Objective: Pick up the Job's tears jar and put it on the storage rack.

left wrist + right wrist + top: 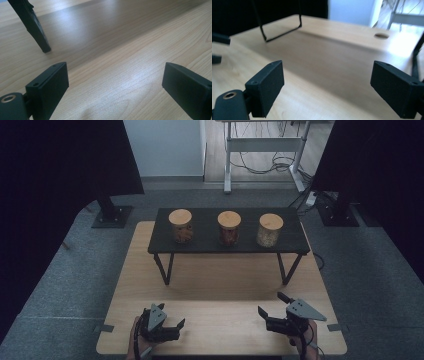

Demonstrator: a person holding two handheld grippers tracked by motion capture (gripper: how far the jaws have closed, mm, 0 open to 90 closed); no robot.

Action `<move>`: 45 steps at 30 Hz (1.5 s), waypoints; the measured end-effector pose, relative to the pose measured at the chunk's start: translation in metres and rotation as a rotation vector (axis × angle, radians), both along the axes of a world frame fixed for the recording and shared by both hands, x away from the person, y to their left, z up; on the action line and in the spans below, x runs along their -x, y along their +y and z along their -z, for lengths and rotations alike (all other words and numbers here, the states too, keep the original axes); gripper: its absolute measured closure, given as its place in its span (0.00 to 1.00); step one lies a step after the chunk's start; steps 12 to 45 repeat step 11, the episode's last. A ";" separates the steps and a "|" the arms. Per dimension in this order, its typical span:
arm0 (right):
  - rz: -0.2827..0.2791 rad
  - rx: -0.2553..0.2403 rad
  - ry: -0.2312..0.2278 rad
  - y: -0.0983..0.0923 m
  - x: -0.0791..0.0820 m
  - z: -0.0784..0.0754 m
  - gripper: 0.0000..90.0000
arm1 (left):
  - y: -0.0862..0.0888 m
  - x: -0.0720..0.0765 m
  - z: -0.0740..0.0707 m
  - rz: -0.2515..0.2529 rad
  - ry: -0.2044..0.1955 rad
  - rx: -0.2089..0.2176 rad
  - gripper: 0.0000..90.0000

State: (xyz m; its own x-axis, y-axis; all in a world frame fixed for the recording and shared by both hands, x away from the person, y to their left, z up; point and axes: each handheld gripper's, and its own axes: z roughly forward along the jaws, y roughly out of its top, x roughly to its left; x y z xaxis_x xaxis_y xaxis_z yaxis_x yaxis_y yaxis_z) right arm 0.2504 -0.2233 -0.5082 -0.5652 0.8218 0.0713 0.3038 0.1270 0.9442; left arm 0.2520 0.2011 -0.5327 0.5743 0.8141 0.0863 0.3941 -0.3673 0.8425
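Three glass jars with round wooden lids stand upright in a row along the low black shelf (295,242): a left jar (180,225), a middle jar (229,227) and a right jar (270,229), each apart from the next. The shelf stands on thin black legs at the far half of the light wooden tabletop (220,320). Both tongs sit well short of the shelf, near the tabletop's near edge. The left tongs (176,326) lie below the left jar, spread wide with nothing between them. The right tongs (272,310) lie below the right jar, likewise wide apart and empty. Each jar's long axis is vertical; the right tongs look nearer the right jar, so a reach forward and up seems called for.
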 end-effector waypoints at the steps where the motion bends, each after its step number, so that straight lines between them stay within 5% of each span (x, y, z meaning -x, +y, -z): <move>1: -0.001 0.009 0.007 0.002 0.000 0.003 0.12 | 0.000 0.000 0.000 0.000 0.001 0.000 0.07; 11: 0.016 0.004 0.016 0.010 -0.001 0.016 0.11 | 0.000 -0.001 0.001 0.006 0.008 0.001 0.07; 45: 0.016 0.004 0.016 0.010 -0.001 0.016 0.11 | 0.000 -0.001 0.001 0.006 0.008 0.001 0.07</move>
